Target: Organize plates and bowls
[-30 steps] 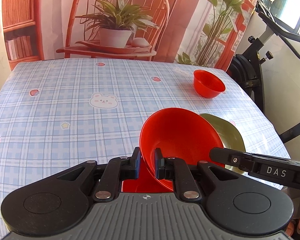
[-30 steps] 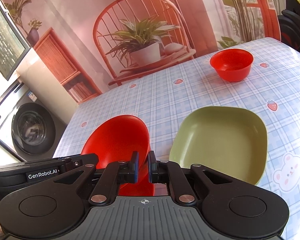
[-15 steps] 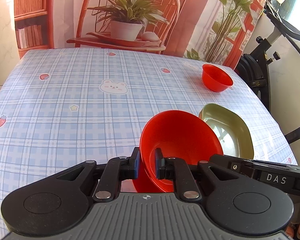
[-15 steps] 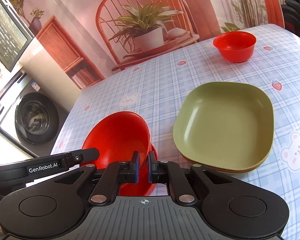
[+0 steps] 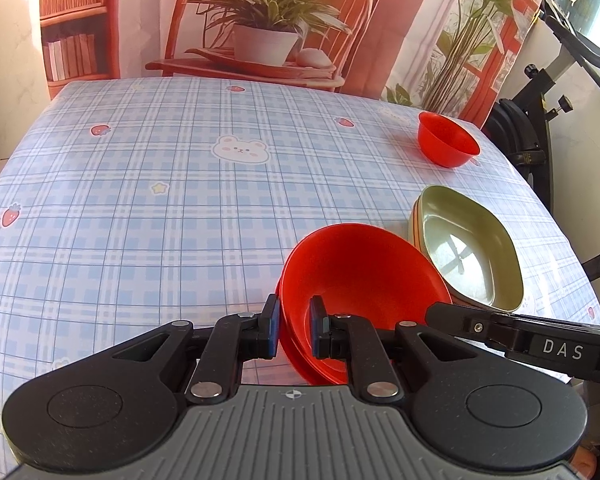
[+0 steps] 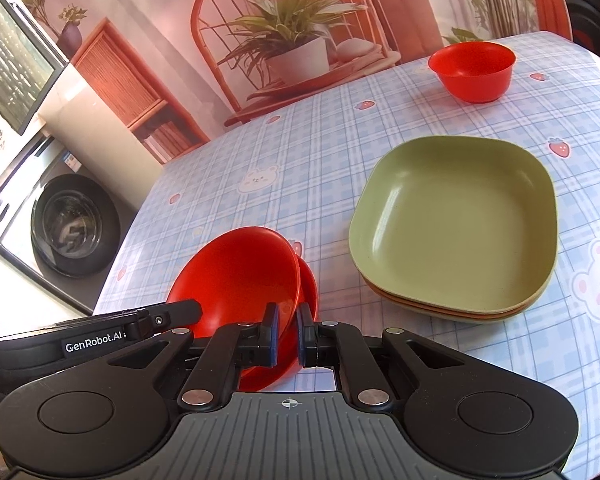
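Both grippers grip the rim of nested red bowls (image 5: 360, 280), held tilted above the near table edge. My left gripper (image 5: 294, 326) is shut on the near rim. My right gripper (image 6: 286, 332) is shut on the rim of the same red bowls (image 6: 240, 276) from the other side. A stack of square plates, green on top (image 6: 456, 224), lies to the right of the bowls; it also shows in the left wrist view (image 5: 472, 248). A small red bowl (image 6: 472, 70) stands alone at the far right; it also shows in the left wrist view (image 5: 446, 144).
The table (image 5: 140, 200) has a blue checked cloth with bear and strawberry prints. A backdrop with a printed chair and plant hangs behind it. An exercise bike (image 5: 540, 120) stands right of the table. A washing machine (image 6: 72, 224) is on the floor to the left.
Both grippers and the red bowls have risen and drawn back, so more table shows. The stack under the green plate has come into view.
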`<state>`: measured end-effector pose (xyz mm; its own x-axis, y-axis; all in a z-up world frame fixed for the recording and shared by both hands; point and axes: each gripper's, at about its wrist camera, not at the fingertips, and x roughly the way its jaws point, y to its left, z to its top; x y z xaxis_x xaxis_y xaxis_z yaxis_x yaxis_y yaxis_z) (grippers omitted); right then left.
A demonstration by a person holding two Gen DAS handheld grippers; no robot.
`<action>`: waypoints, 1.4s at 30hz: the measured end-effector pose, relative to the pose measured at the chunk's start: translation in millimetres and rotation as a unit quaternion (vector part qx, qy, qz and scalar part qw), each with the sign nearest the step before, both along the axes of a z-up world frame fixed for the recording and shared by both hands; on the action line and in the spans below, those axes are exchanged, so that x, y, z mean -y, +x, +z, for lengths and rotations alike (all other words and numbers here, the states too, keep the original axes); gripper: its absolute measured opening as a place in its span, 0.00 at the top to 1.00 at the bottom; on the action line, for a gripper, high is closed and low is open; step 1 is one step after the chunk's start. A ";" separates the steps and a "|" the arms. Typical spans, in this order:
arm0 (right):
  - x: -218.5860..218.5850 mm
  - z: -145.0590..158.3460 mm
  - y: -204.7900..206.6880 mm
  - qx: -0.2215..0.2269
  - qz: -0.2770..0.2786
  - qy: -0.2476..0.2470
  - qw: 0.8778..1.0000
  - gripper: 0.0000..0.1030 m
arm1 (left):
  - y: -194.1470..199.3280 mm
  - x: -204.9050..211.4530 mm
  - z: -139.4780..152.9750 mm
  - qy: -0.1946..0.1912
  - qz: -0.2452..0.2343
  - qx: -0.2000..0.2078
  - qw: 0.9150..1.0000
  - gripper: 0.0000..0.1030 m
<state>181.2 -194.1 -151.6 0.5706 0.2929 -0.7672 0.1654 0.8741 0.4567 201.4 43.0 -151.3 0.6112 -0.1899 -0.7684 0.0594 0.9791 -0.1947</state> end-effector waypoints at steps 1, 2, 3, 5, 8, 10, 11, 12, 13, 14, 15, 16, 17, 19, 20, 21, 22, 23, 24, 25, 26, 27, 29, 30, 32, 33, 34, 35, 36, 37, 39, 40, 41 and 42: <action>0.5 -0.2 0.1 0.000 0.000 0.001 1.000 0.90 | 0.0 -0.5 0.2 0.001 0.001 0.000 1.000 0.86; 0.6 -0.6 -0.2 -0.001 0.000 0.002 1.000 0.90 | -0.2 -0.9 0.1 0.002 0.003 0.000 1.000 0.86; 0.9 -1.0 -0.9 -0.001 -0.001 0.002 1.000 0.90 | -0.1 -1.3 -0.7 0.002 0.005 -0.002 1.000 0.86; 1.5 -1.7 -1.6 -0.002 -0.002 0.004 1.000 0.90 | -0.7 -3.2 -1.7 0.001 0.012 -0.003 1.000 0.86; 2.9 -1.6 -2.1 -0.002 -0.006 0.004 1.000 0.90 | -3.1 -4.8 -0.5 -0.003 0.018 0.000 1.000 0.83; 4.2 -0.7 -2.9 0.001 -0.009 0.003 1.000 0.87 | -4.4 -4.2 2.3 -0.003 0.022 0.006 1.000 0.83; 5.3 0.1 -3.5 0.004 -0.011 0.003 1.000 0.87 | -4.7 -4.1 4.1 -0.004 0.023 0.010 1.000 0.83; 6.2 1.1 -4.2 0.006 -0.013 0.002 1.000 0.87 | -5.2 -4.3 6.1 -0.006 0.025 0.014 1.000 0.83; 7.1 2.6 -4.6 0.009 -0.015 0.000 1.000 0.87 | -5.8 -4.4 8.0 -0.008 0.026 0.018 0.999 0.83; 8.5 4.4 -5.6 0.013 -0.018 -0.003 1.000 0.87 | -6.4 -4.1 9.9 -0.011 0.025 0.022 0.999 0.83; 9.7 6.1 -6.0 0.017 -0.021 -0.005 1.000 0.87 | -6.7 -3.9 11.7 -0.015 0.024 0.027 0.999 0.83; 11.0 8.2 -6.6 0.022 -0.025 -0.009 0.999 0.87 | -7.0 -3.9 13.2 -0.019 0.024 0.030 0.999 0.82; 12.2 10.4 -7.2 0.028 -0.028 -0.014 0.999 0.87 | -7.2 -4.1 14.7 -0.024 0.024 0.033 0.999 0.82; 15.2 13.4 -8.0 0.035 -0.036 -0.020 0.999 0.87 | -7.5 -5.3 16.7 -0.040 0.021 0.037 0.998 0.81; 16.7 14.3 -8.4 0.038 -0.039 -0.021 0.998 0.87 | -7.9 -6.5 17.1 -0.053 0.019 0.039 0.998 0.75; 19.8 15.1 -8.9 0.041 -0.045 -0.020 0.998 0.87 | -8.8 -7.8 17.4 -0.066 0.018 0.041 0.997 0.70; 21.4 15.2 -9.6 0.042 -0.048 -0.019 0.998 0.87 | -9.5 -8.1 17.6 -0.076 0.017 0.043 0.996 0.63; 22.7 15.1 -10.4 0.043 -0.050 -0.019 0.998 0.87 | -10.1 -7.7 17.6 -0.083 0.016 0.044 0.995 0.63; 22.7 15.1 -11.4 0.043 -0.051 -0.019 0.998 0.87 | -10.0 -5.8 16.5 -0.086 0.014 0.043 0.995 0.63; 23.2 14.7 -11.8 0.043 -0.052 -0.019 0.998 0.87 | -9.8 -4.1 16.3 -0.086 0.013 0.043 0.995 0.63; 23.9 14.3 -12.1 0.043 -0.052 -0.018 0.998 0.87 | -9.8 -2.8 16.3 -0.085 0.013 0.043 0.995 0.63; 24.7 14.7 -12.6 0.043 -0.053 -0.017 0.998 0.87 | -9.1 -2.2 15.9 -0.088 0.013 0.043 0.995 0.63; 25.4 15.7 -13.3 0.045 -0.054 -0.017 0.997 0.87 | -7.2 -2.2 15.5 -0.097 0.016 0.042 0.994 0.63; 26.4 16.5 -13.5 0.046 -0.056 -0.017 0.997 0.87 | -5.5 -3.2 15.6 -0.102 0.018 0.040 0.994 0.63; 27.1 18.0 -14.6 0.049 -0.059 -0.017 0.997 0.87 | -2.5 -3.7 15.8 -0.108 0.021 0.038 0.993 0.63; 27.5 18.9 -15.4 0.050 -0.061 -0.017 0.997 0.87 | -0.7 -4.1 15.7 -0.112 0.022 0.037 0.993 0.63; 28.3 19.5 -15.8 0.052 -0.063 -0.016 0.997 0.87 | 0.9 -3.8 15.7 -0.114 0.024 0.038 0.992 0.63; 28.9 20.0 -16.2 0.053 -0.064 -0.017 0.996 0.87 | 2.6 -3.3 15.9 -0.116 0.025 0.038 0.992 0.63; 29.5 20.5 -16.3 0.054 -0.064 -0.017 0.996 0.87 | 4.4 -4.1 16.1 -0.121 0.025 0.039 0.992 0.63; 30.4 20.7 -16.4 0.055 -0.065 -0.017 0.996 0.87 | 5.7 -3.3 16.3 -0.126 0.024 0.039 0.991 0.62; 33.0 21.5 -16.9 0.057 -0.067 -0.017 0.996 0.87 | 9.3 -1.8 17.8 -0.134 0.022 0.041 0.990 0.62; 34.5 22.1 -17.2 0.058 -0.069 -0.018 0.996 0.87 | 10.6 0.0 18.9 -0.133 0.020 0.044 0.990 0.62; 36.4 22.9 -17.6 0.060 -0.071 -0.019 0.996 0.87 | 11.8 3.0 20.5 -0.128 0.018 0.047 0.990 0.62; 40.0 24.4 -17.7 0.062 -0.075 -0.021 0.995 0.87 | 13.0 6.9 22.4 -0.120 0.017 0.051 0.991 0.62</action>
